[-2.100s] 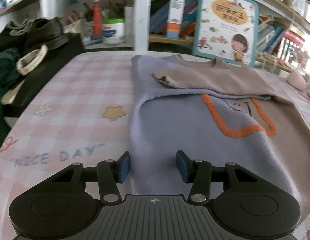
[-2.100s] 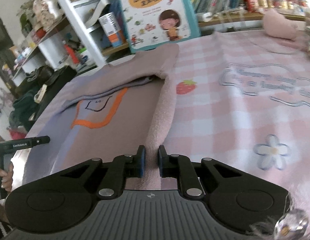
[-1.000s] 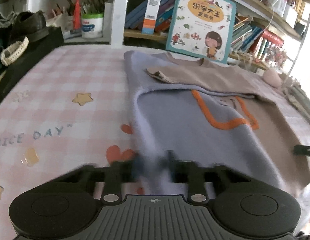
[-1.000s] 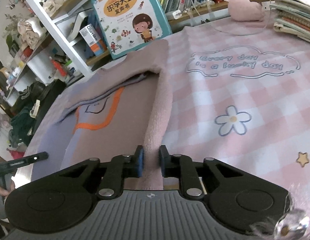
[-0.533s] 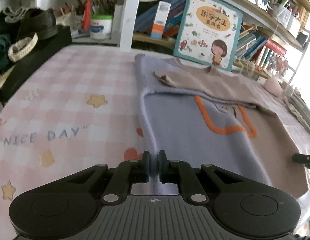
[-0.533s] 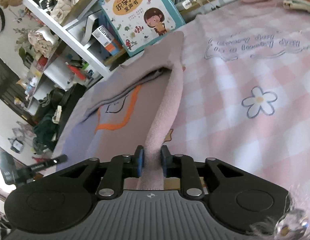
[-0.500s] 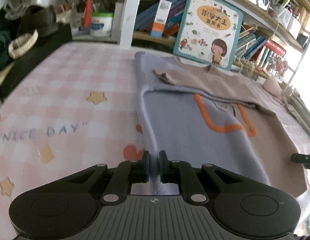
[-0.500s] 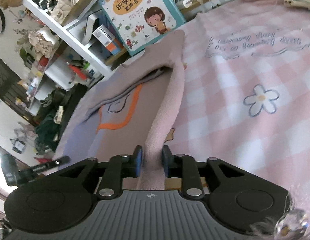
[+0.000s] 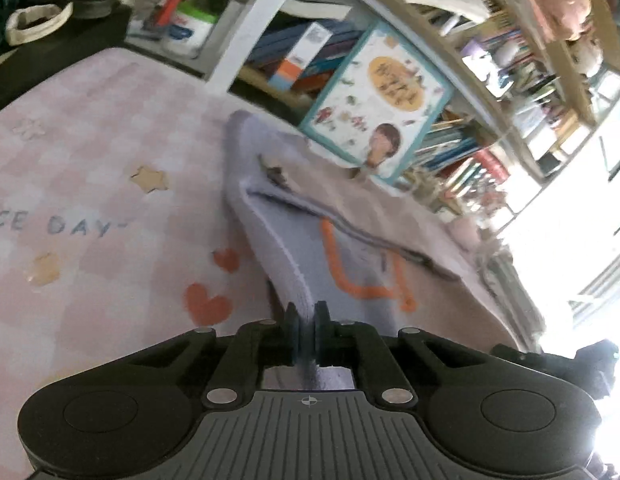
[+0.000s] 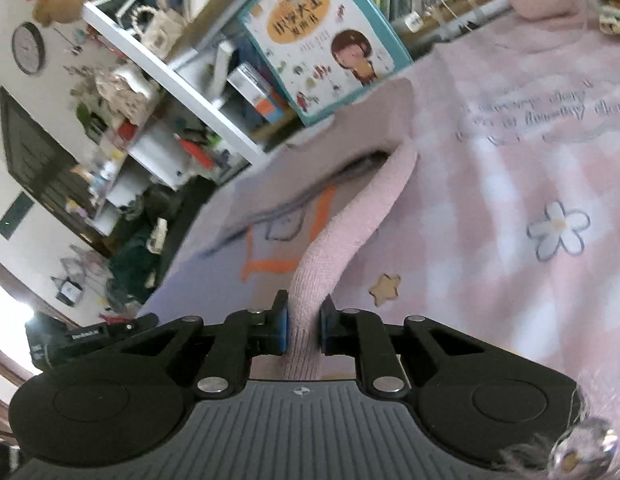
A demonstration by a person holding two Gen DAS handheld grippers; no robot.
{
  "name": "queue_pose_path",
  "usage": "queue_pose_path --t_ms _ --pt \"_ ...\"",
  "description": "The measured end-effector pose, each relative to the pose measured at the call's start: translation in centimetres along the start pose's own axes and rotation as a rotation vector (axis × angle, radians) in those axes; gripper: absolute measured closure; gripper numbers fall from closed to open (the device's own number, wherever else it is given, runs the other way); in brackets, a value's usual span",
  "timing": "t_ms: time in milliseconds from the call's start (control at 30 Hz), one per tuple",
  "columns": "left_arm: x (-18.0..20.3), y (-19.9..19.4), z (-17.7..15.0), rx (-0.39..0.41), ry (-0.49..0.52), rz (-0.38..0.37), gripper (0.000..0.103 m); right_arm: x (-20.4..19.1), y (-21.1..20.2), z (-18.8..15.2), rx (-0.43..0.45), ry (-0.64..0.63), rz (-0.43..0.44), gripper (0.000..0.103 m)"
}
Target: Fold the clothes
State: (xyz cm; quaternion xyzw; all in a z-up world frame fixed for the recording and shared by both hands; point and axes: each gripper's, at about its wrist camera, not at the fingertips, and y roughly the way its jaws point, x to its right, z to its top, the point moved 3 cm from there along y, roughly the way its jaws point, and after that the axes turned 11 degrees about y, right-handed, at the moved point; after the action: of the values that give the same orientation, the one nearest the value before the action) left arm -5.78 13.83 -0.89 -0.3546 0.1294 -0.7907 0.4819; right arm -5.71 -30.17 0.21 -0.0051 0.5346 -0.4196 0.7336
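While the sweater lies spread on the pink checked tablecloth, each hand-held gripper pinches one of its lower corners. Left gripper: jaws clamped on the lavender hem edge, which rises from the cloth as a thin ridge between the blue pads. Right gripper: jaws closing, with a thick roll of the pinkish side of the same sweater caught between the pads and pressed by both. The garment is half lavender, half dusty pink, with an orange outline stitched on the front; one sleeve is folded across the chest. Its neck end points toward a picture book with a teal border that leans against the white bookshelf at the far edge of the table. Printed stars, red hearts and lettering decorate the cloth to the left of the sweater; a flower and a star are printed to its right. Both views are tilted and partly blurred.
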Motion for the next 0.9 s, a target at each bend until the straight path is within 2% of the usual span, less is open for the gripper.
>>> queue_pose_path --t_ms 200,333,467,600,733,900 --pt "-0.2 1.7 -1.9 -0.114 0.016 0.039 0.096 1.4 1.2 -1.0 -0.059 0.016 -0.075 0.087" --pt "-0.3 1.8 -2.3 -0.14 0.029 0.038 0.091 2.4 1.1 -1.5 -0.066 0.053 -0.085 0.085" --pt "-0.4 1.9 -2.4 -0.147 0.033 0.038 0.09 2.9 1.1 -1.8 -0.078 0.06 -0.09 0.084" --pt "-0.5 1.8 -2.5 -0.136 0.021 0.04 0.097 2.9 1.0 -1.9 -0.079 0.054 -0.09 0.089" --pt "-0.7 1.0 -2.0 -0.077 -0.031 -0.047 0.098 2.5 0.2 -1.4 -0.056 0.072 -0.022 0.09" --pt "-1.3 0.6 0.7 0.103 -0.142 -0.218 0.098 1.5 -0.6 1.6 0.035 0.116 0.156 0.091"
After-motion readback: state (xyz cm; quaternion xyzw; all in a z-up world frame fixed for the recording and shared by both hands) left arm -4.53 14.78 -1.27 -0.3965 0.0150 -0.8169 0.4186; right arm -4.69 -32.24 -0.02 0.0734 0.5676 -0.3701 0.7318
